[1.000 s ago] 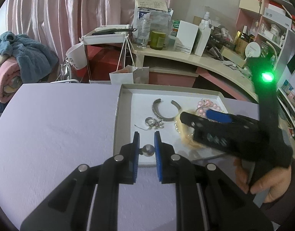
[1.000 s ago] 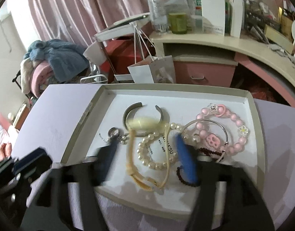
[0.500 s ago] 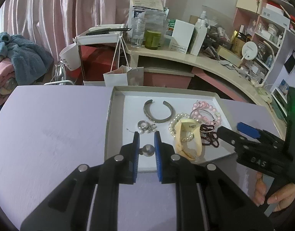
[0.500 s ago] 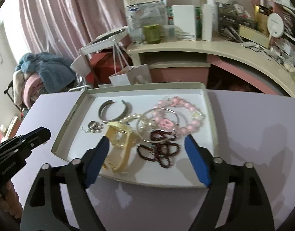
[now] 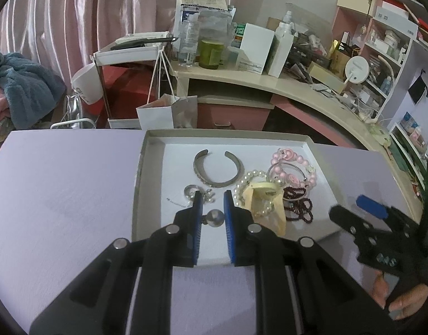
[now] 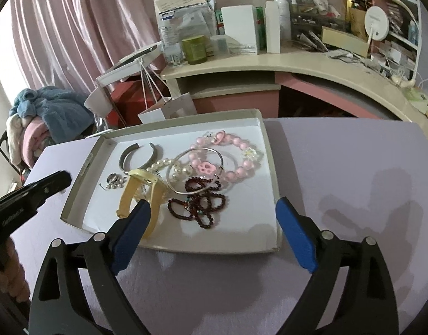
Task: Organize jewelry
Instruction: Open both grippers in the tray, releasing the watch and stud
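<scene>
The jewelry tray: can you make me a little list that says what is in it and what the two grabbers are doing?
tray: shallow white box tray on a purple table
silver: open cuff bangle, thin hoop bangle
beads: pink bead bracelet, pearl bracelet, dark red bead string
watch: yellow strap watch
small bits: silver charms
left gripper: nearly shut, empty, over the tray's near edge
right gripper: wide open, empty, before the tray
</scene>
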A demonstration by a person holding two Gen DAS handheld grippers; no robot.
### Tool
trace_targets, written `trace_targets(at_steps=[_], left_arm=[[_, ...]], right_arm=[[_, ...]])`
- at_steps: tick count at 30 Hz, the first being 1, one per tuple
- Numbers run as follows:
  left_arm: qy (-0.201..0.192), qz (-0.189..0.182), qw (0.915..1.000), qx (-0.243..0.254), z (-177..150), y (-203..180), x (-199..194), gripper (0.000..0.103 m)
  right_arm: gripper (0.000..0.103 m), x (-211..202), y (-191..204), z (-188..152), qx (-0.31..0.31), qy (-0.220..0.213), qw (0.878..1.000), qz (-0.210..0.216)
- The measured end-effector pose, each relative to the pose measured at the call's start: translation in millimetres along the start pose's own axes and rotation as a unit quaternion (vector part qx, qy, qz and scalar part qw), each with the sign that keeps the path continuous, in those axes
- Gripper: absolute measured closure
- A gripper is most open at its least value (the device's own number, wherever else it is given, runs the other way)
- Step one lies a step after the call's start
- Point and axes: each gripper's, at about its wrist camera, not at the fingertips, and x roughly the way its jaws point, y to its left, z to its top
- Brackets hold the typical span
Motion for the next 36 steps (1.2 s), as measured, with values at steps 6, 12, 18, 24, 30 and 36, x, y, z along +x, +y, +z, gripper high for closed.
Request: trace_targets(at_steps=[6,12,18,24,30,36], left_arm=[[0.012,-0.001,0.9999,0.002,10,1,22,0.088],[0.014,-0.006,0.9997,0.018,16,-9,33,0.088],[0.010,-0.011,0.9995,0.027,19,-17,37,0.088],[-0.002,-0.013,0.9993,0.035,24,-23,35,0.087],[-0.002,-0.016,0.9993,0.033,25,-23,37,0.087],[-0.001,-0.018,0.9994,0.028,22,-23,39,0.087]], right_arm=[[0.010,-1,-11,-3,0.015,0.004,1.000,0.000],[0.010,2,-16,-4,0.025,0.009,1.000,0.000],[0.010,3,-14,-6,0.021,0.009,1.000,-0.001],[0.010,2,-13,-8,0.017,0.006,1.000,-0.005],[0.010,2,-16,-9,0.022,0.008,1.000,-0.008],[0.010,2,-17,-10,0.024,0.008,1.000,-0.010]])
